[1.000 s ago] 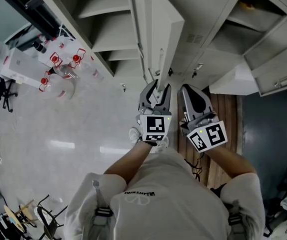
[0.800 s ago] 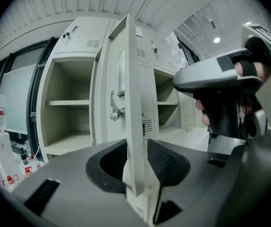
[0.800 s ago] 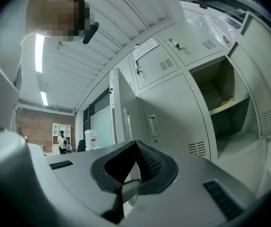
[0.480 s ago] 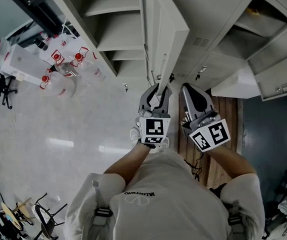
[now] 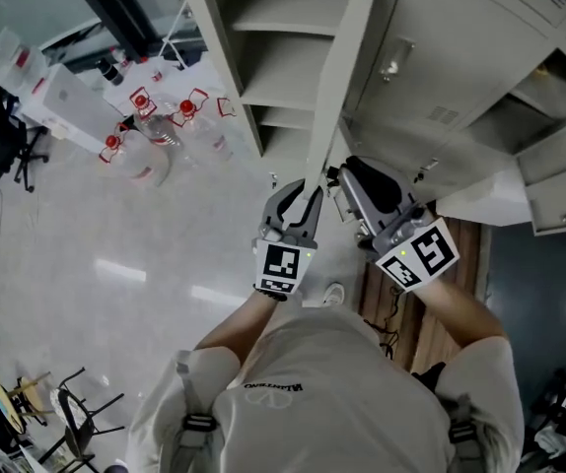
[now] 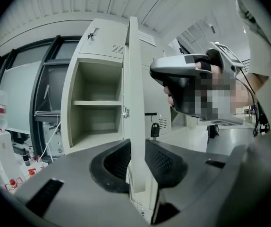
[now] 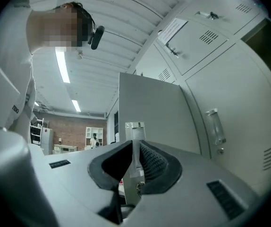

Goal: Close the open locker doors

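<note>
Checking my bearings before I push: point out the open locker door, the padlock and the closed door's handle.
open locker door (image 6: pixel 133 79), left gripper view, on its front edge.
padlock (image 6: pixel 155 129), left gripper view, on its body.
closed door's handle (image 7: pixel 213 126), right gripper view, on the middle of its bar.

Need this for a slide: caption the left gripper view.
Left gripper, jaws just closing, pinches the open locker door's edge; empty shelved locker beyond.

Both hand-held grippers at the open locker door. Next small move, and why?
Probably swing the door toward its open shelved compartment. It stands ajar, edge-on. The left hand-held gripper, its jaws just closing, clamps the door's edge. The right hand-held gripper, its jaws just opening, only straddles the latch tab.
</note>
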Available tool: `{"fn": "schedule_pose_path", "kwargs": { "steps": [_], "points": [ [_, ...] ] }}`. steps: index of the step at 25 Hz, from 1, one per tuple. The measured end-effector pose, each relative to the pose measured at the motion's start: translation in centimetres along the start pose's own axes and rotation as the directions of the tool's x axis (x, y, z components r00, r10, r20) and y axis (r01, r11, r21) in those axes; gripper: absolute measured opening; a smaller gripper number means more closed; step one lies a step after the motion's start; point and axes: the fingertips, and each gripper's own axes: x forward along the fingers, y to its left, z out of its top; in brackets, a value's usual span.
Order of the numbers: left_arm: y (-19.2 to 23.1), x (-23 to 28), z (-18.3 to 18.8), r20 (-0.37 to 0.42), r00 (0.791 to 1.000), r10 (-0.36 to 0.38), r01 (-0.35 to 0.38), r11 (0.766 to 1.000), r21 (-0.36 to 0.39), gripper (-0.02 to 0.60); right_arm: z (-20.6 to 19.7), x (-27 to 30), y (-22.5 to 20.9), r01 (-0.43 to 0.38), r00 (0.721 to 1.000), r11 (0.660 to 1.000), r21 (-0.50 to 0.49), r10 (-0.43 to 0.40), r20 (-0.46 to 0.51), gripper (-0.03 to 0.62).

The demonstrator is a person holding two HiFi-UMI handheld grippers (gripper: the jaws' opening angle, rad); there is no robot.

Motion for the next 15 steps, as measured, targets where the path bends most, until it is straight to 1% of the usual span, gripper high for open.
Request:
{"fn": "schedule_pose_path", "kwargs": {
  "steps": [3,5,8,15],
  "points": [
    [2.4,-0.7,-0.2,0.006,1.000,-0.003,0.003,1.000,-0.002,0.091,0.0,3.2,1.8,-0.066,0.998,0.997,-0.029,0.066,-0.010,0.080],
    [3.9,-0.9,-0.2,0.010,1.000,-0.005,0.005,1.000,-0.005,0.089,-0.4,5.2,2.5,-0.092,0.995,0.995,-0.041,0.090,-0.033,0.105],
    [5.8,-1.1,-0.4,0.019,1.000,-0.009,0.009,1.000,-0.013,0.087,-1.4,7.3,3.0,-0.098,0.994,0.994,-0.043,0.095,-0.058,0.127],
    [10.0,-0.8,-0.7,0.041,0.999,-0.033,0.034,0.999,-0.022,0.087,-2.4,11.5,3.3,-0.102,0.993,0.993,-0.058,0.099,-0.065,0.129]
  ]
}}
